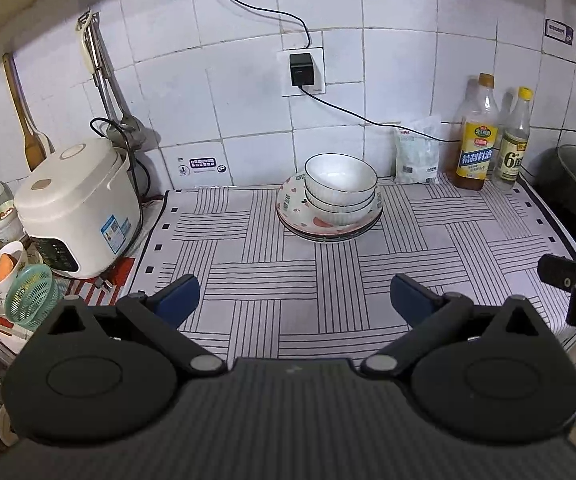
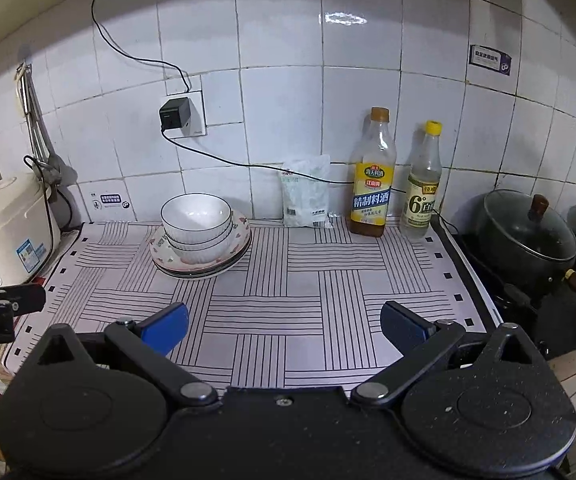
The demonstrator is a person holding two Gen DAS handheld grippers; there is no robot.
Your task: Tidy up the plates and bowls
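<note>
I am holding both tools low over the front edge of the counter, and neither one is touching anything. My left gripper (image 1: 294,300) is standing with its blue-padded fingers (image 1: 178,298) spread wide apart, with only the white mat with black line pattern (image 1: 272,280) showing between them. My right gripper (image 2: 284,330) is spread just as wide and is also carrying nothing.

The dishes are sitting at the back of the mat, near the white tiled wall (image 1: 248,120). The white ribbed bowls with dark rims (image 1: 341,188) are nested one inside another, and they are resting on the stack of round plates (image 1: 300,222), where the top plate is showing red heart marks. So, as I judge it, the sorting is looking already done or nearly done.

What is mattering for the next move is the direction. From the left tool the stack is lying almost straight ahead, only a little to the right of its middle line. From the right tool it is lying clearly off to the left (image 2: 198,226). I am judging the left hand as the better-aligned one for reaching it, because the stack is round and has no long axis to line up with.
</note>
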